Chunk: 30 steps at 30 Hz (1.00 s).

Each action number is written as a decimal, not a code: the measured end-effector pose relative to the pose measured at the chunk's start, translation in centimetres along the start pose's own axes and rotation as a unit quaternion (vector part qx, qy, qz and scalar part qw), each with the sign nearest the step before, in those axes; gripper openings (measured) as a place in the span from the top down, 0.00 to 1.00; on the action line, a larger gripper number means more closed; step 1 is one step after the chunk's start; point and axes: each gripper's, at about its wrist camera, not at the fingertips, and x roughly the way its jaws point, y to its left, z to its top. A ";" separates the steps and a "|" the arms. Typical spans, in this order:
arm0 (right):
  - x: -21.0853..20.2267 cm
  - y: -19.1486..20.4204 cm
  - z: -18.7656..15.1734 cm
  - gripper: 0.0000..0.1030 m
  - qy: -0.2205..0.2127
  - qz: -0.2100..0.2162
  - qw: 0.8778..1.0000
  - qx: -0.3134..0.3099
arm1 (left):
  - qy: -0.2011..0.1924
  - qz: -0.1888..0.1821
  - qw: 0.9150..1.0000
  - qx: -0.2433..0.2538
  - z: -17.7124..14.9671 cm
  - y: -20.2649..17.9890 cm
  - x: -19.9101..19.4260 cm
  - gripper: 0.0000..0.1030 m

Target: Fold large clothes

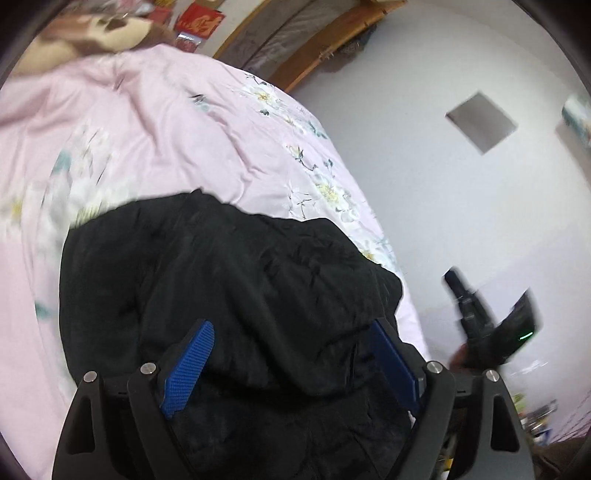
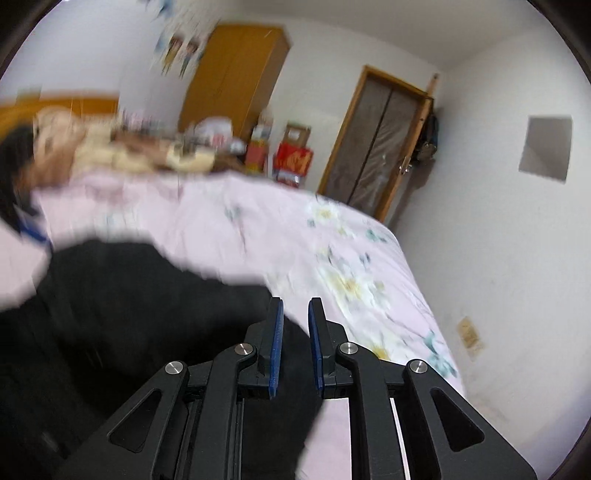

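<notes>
Left tool: our left tool [image 1: 291, 354] is released, its blue pads [image 1: 190, 363] spread wide over the black garment [image 1: 229, 280] and pressing on nothing.
Right tool: our right tool [image 2: 295, 347] stands slightly parted, a narrow gap between its pads [image 2: 276, 343]; we see no cloth pinched there, so we read it as let go. In the left view it shows as a dark blur [image 1: 491, 325] off the bed's edge, clear of the cloth.
Garment: it lies in a rumpled, bunched heap on the bed [image 1: 166, 140], near the edge closest to us, its hem side under our left tool. Both views are blurred, so we cannot tell sleeves from body.
Bed: the pink flowered quilt is bare beyond the heap; a plush toy [image 1: 92, 29] sits at the far end.
Done: we judge at least one fold is in, since the garment looks doubled over and compact rather than spread flat.
Left: the heap is still lumpy and uneven; we judge it needs smoothing and one more fold to make a neat packet.
</notes>
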 end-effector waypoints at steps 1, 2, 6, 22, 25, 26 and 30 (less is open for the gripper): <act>0.5 0.1 0.6 0.77 0.002 0.019 1.000 0.018 | -0.002 0.000 1.000 0.002 0.4 -0.4 0.4 0.16; 1.2 0.4 1.3 0.77 0.006 0.040 0.998 0.038 | -0.001 0.005 1.000 0.001 1.0 -0.9 0.9 0.16; 5.9 3.5 1.9 0.75 0.068 0.114 0.986 0.099 | 0.034 0.079 0.996 0.017 1.7 -2.1 3.9 0.16; 8.9 11.1 -11.5 0.71 0.216 0.139 0.965 0.049 | 0.084 0.254 0.963 0.018 -0.5 6.2 7.9 0.15; 9.4 11.3 -12.6 0.71 0.229 0.129 0.965 0.016 | 0.086 0.240 0.967 -0.002 -0.8 7.7 8.2 0.12; 9.6 11.3 -12.8 0.71 0.235 0.127 0.964 0.011 | 0.085 0.238 0.967 -0.003 -1.1 7.8 8.2 0.12; 9.9 12.0 -13.5 0.71 0.232 0.109 0.967 -0.007 | 0.073 0.251 0.965 0.013 -2.2 7.7 8.6 0.10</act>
